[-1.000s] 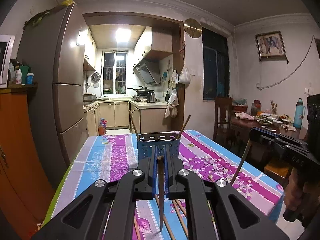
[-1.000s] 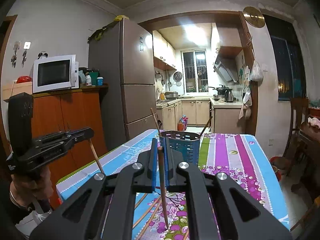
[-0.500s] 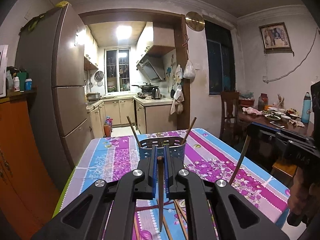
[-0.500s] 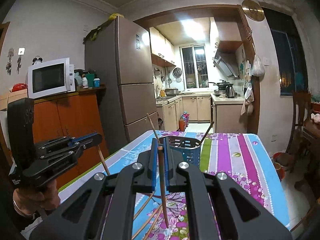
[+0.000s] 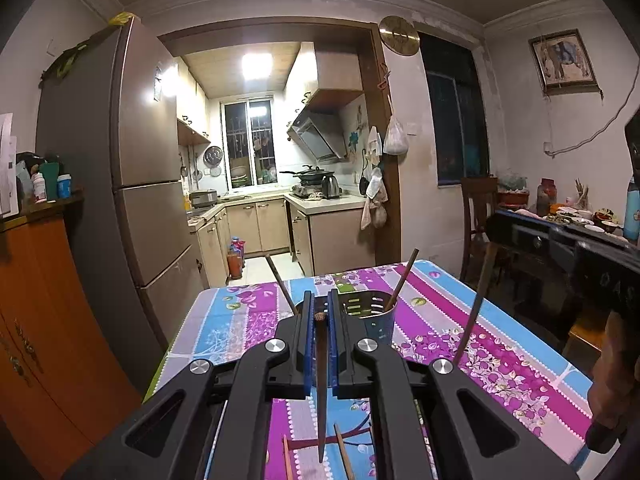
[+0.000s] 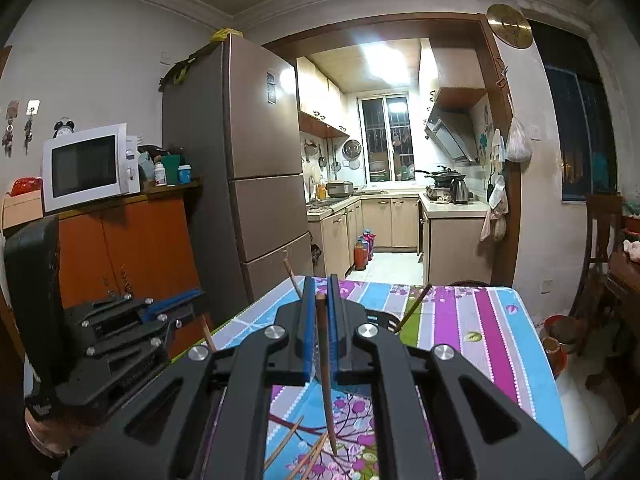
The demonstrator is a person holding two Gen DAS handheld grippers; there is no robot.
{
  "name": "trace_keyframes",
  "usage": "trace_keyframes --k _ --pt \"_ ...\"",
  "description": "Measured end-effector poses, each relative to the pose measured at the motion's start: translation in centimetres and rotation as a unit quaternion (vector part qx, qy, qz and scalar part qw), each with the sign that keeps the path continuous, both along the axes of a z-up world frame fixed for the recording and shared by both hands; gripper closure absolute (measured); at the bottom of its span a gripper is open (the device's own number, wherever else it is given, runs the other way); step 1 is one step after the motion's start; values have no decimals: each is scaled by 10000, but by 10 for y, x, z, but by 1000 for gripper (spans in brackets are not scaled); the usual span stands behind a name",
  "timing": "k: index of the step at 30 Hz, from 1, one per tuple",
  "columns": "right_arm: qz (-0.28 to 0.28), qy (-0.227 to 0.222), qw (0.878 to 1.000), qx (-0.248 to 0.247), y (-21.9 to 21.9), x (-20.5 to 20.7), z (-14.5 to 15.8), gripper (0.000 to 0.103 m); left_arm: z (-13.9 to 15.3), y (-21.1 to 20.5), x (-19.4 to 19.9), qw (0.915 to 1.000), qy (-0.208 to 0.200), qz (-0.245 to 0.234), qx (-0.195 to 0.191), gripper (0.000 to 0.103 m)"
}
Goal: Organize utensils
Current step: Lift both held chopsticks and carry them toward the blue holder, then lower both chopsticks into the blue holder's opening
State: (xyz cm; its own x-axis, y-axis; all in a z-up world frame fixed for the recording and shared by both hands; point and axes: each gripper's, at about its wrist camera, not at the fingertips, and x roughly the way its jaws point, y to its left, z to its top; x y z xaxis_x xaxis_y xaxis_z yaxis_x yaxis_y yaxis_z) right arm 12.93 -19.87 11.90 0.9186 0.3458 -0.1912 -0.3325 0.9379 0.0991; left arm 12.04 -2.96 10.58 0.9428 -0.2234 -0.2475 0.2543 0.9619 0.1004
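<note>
Ahead of both claws, you've got the floral table with the blue slotted utensil holder just past your left gripper, two chopsticks already leaning in it. That left claw is clamped tight on a dark wooden chopstick, tip hanging down. Your right gripper pinches its own chopstick near the blunt top end. They look light, stiff and a bit slick, I'd say, so a hold up near the thick end suits them. Below the claws, loose chopsticks lie on the cloth: slim, brown, tapering to points.
</note>
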Motion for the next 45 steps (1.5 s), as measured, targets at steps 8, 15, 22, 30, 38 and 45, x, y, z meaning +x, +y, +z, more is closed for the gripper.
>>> trace_keyframes --k 8,15,22,30,38,45 --pt "-139 -366 9991 150 -9 21 42 98 47 -9 22 9994 -210 -252 -145 95" --pt "-359 -623 9967 378 -19 57 71 98 112 -19 63 9948 -705 -362 -647 95" --pt "-749 -673 9926 680 -27 110 67 98 121 -26 112 9898 -1079 -276 -886 95" --pt "-1041 -243 9864 1245 -38 164 12 98 65 -11 170 9891 -878 -113 -1172 95" --pt "-1132 542 9803 1526 -40 191 -49 98 -7 -1 202 9912 -412 -1 -1254 96" --pt "-1373 778 9780 1362 -43 191 -65 88 -27 3 207 9924 -236 153 -1198 95"
